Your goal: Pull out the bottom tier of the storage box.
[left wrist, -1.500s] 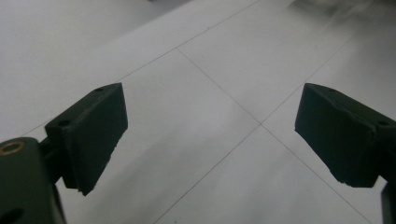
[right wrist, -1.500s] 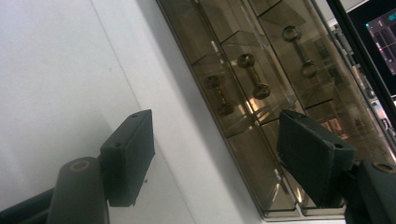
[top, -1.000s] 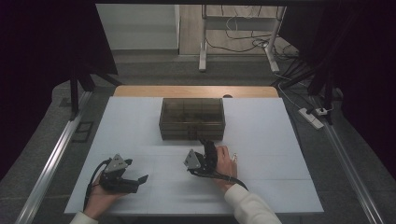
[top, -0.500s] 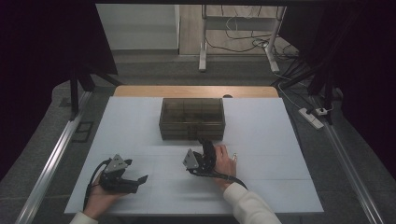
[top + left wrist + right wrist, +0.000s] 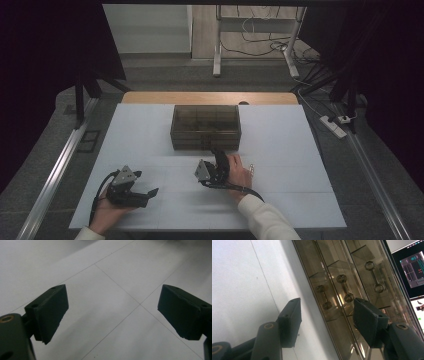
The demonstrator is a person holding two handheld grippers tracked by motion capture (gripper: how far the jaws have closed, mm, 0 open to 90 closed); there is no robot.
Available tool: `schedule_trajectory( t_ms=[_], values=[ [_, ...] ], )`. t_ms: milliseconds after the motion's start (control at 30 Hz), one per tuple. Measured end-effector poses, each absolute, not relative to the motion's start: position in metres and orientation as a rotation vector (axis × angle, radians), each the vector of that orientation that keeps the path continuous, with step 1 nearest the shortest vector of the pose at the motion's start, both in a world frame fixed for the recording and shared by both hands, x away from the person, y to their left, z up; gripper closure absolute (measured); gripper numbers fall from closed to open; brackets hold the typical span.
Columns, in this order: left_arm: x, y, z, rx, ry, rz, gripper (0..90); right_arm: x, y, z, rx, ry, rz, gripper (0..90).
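Box (image 5: 205, 127), smoky clear plastic, sits at upper centre of the high view on the white table (image 5: 300, 150), its front face toward the person. Right gripper view shows that face running diagonally across frame, with small dumbbell-shaped handles (image 5: 345, 288) on what look like drawer fronts.

Right gripper (image 5: 218, 154) sits just below the box in the high view, tipped on its side, aimed at the front face. Jaws partly open and have just been closing; nothing between them yet. One handle lies near the right jaw in the right gripper view, still apart from the pads.

Left gripper (image 5: 148, 192) rests at lower left of the high view, well apart from the box. Jaws wide, empty, bare table between them.

Step in hand, by my reading: take hold of one drawer handle.
- Centre the handle's thin bar between the pads before closing further.
- Line the jaws square to the bar; they look skewed now.
- Close gently; the handle looks small and slick.
- The box may slide when pulled; the left gripper could brace it.
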State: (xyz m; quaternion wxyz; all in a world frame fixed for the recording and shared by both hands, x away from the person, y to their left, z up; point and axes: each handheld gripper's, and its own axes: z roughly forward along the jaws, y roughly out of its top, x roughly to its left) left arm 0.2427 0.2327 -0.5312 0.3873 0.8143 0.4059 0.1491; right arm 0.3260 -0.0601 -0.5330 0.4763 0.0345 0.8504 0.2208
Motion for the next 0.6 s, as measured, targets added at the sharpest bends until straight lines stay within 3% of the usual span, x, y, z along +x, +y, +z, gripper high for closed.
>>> schedule_trajectory(
  t_ms=[600],
  values=[
    [0.2423, 0.2333, -0.5311, 2.073, 1.031, 0.381, 9.7, 0.3315, -0.055, -0.5361, 0.061, 2.069, 0.513, 42.6]
  ],
)
